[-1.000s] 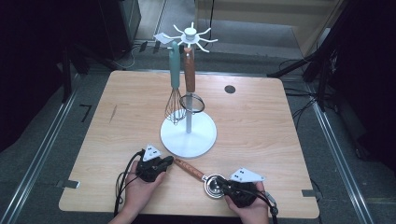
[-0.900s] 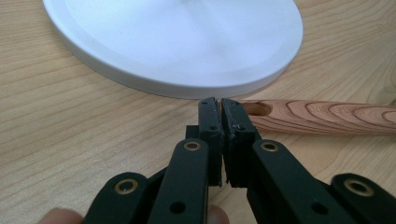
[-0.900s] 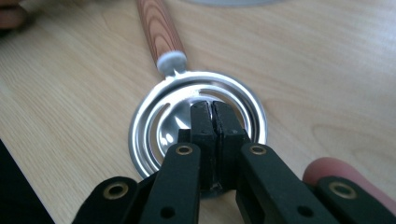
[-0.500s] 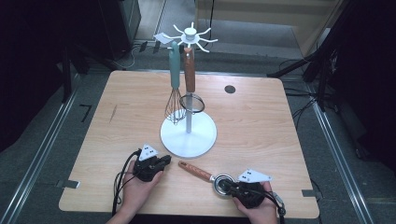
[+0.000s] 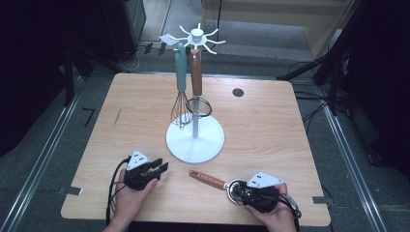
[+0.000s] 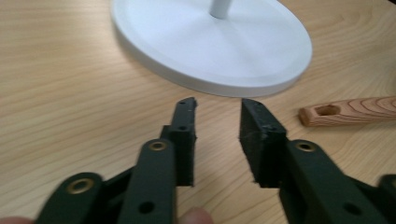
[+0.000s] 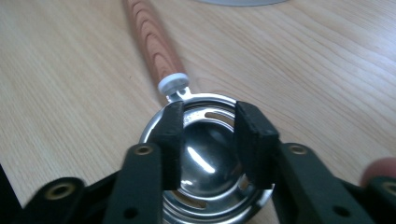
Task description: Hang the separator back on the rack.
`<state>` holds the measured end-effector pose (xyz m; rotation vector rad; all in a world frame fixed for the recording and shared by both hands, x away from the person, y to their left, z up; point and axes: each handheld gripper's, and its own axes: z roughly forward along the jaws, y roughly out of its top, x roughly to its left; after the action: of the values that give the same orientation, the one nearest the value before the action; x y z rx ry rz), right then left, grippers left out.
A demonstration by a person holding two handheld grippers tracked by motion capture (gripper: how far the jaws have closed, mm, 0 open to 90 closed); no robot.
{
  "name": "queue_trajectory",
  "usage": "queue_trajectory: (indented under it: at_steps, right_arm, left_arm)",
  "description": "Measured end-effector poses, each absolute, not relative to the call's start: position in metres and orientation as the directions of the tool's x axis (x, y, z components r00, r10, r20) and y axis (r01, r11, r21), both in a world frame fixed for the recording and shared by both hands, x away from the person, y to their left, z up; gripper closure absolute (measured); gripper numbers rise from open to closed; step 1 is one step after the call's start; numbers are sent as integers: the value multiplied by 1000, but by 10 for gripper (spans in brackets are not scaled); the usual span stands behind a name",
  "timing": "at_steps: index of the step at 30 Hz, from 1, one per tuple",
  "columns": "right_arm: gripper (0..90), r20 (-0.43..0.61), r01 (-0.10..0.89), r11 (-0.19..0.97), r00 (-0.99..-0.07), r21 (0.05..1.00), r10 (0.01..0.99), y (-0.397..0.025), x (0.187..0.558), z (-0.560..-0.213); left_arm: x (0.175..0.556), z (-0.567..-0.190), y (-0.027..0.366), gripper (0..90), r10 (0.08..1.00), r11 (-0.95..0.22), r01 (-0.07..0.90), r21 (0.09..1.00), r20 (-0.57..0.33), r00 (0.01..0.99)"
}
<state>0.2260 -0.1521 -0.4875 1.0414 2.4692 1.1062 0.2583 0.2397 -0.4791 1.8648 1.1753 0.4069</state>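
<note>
An egg separator with a wooden handle and a slotted steel bowl lies near the table's front edge, with the handle pointing toward the white rack. My right gripper sits over the bowl, and its jaws press against the two sides of the bowl's middle cup. My left gripper rests open on the table at the front left, with bare wood between its jaws. The handle's end lies off to its right, apart from it.
A white utensil rack with a round base stands mid-table. A teal-handled whisk and a wooden-handled strainer hang from it. A dark hole is at the back right of the table.
The egg separator has slid right with my right gripper. My left gripper, which was at the handle's end, has drawn back left and now stands clear of it.
</note>
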Motion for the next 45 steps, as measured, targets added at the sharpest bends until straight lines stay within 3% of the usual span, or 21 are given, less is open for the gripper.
queue_trajectory:
  at_steps: [4,12,16,20,23,32,38,45]
  right_arm:
    - [599,44,496,508,-745,704,666,-145,232,-485]
    - [528,34,436,539,-799,721,601,-138,249,-473]
    - [550,51,434,549,-815,714,577,-134,258,-466]
    - [517,20,401,560,-825,725,564,-129,265,-461]
    - [498,-1,396,601,-835,695,551,-123,267,-460]
    - [444,65,434,664,-862,609,503,-113,278,-453]
    - [503,62,404,727,-892,555,448,-104,283,-450]
    - [606,57,370,816,-921,445,386,-90,286,-454]
  left_arm:
    - [253,-475,264,539,873,-127,556,822,-173,455]
    - [237,-472,308,425,910,-93,542,835,-150,387]
    - [232,-474,323,413,923,-80,543,836,-144,357]
    - [230,-474,333,415,933,-79,531,844,-125,338]
    - [229,-474,338,416,938,-90,526,845,-106,331]
    - [232,-477,343,415,945,-93,515,852,-88,316]
    - [233,-479,344,400,943,-109,508,854,-73,325]
    - [234,-480,345,286,937,-105,514,851,-88,338]
